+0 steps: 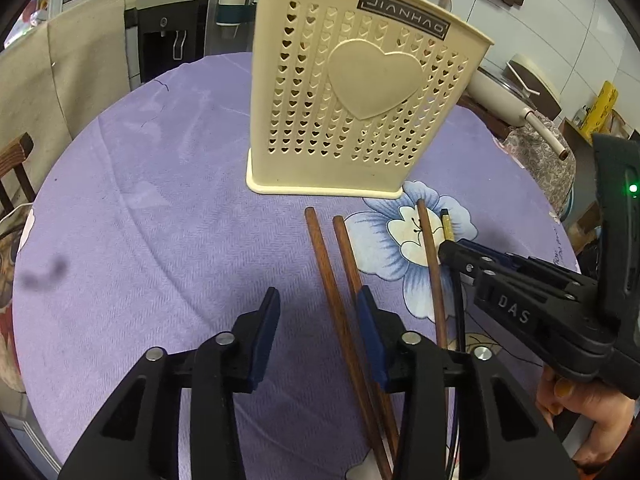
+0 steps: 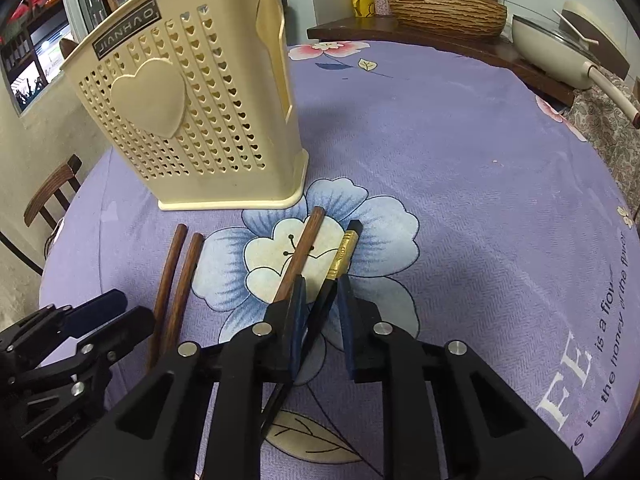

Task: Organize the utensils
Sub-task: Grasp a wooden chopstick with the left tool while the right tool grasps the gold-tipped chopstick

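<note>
A cream perforated utensil holder [image 1: 352,92] with a heart on its side stands upright on the purple flowered tablecloth [image 1: 160,208]; it also shows in the right wrist view [image 2: 192,120]. Two brown wooden chopsticks [image 1: 332,264] lie side by side in front of it, with a third brown chopstick [image 2: 300,252] and a black chopstick with a gold band [image 2: 340,260] to their right. My left gripper [image 1: 318,300] is open above the brown pair. My right gripper [image 2: 322,288] is open, its jaws straddling the black chopstick, which lies on the cloth.
A cream pan [image 2: 560,56] with a long handle and a woven basket [image 2: 444,12] sit on a wooden shelf behind the table. A wooden chair [image 2: 52,196] stands at the left edge. A water dispenser [image 1: 172,36] is behind the table.
</note>
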